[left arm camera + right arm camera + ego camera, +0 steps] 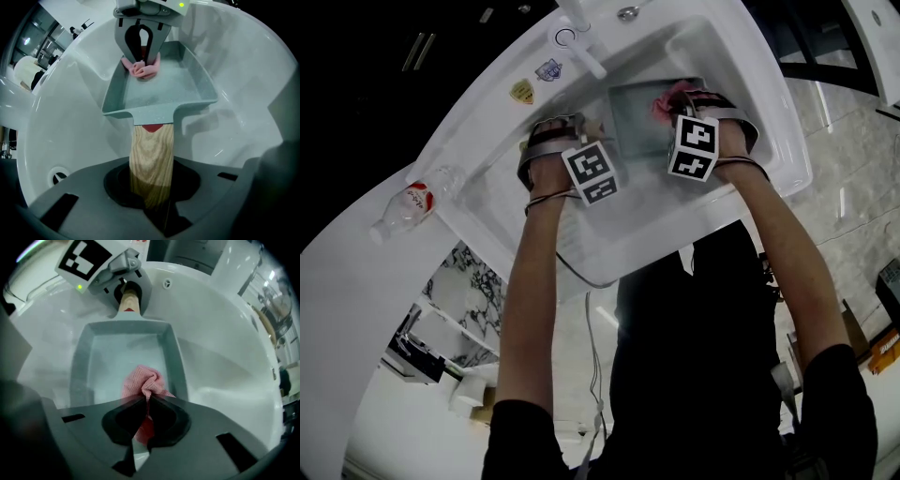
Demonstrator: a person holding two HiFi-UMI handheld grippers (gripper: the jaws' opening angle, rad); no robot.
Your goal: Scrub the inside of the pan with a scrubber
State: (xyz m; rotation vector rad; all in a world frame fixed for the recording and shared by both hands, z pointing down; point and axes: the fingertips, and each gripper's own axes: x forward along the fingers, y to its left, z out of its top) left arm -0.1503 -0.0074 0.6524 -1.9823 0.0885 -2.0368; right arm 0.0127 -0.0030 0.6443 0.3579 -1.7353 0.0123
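**A:** Head view first; where is the pan?

**B:** The pan [636, 114], square and grey, lies in the white sink [741, 66] below the tap [586, 47]. The left tool [586, 129] meets it from one side; the right tool [677, 105] comes from the other, with the pink scrubber [661, 101] over the pan's inside. A plastic bottle [408, 206] lies on the worktop [356, 281], well apart.

**A:** And the left gripper view?

**B:** Its jaws stand narrow, clamped on the wooden handle [151, 159]; the pan [159, 93] runs away from them into the basin. Apart from the scrubber [140, 69], I see nothing in the pan; whether its floor is wet I cannot tell. The sink holds the pan alone. I judge the pan rigid and of some weight, so the handle, stiff and dry-looking, is the place to hold it, close to the body so that it cannot swing.

**A:** The right gripper view?

**B:** The jaws there are nearly together, pinching a fold of the scrubber [143, 380]; its bunched end touches the pan's floor near one side wall. It looks like soft, light mesh cloth; it should crumple under pressure, and could slip out of so small a pinch if rubbed hard. Opposite, the left tool [126, 291] grips the handle [129, 302]; without that grip, I think the pan would slide on the smooth basin.
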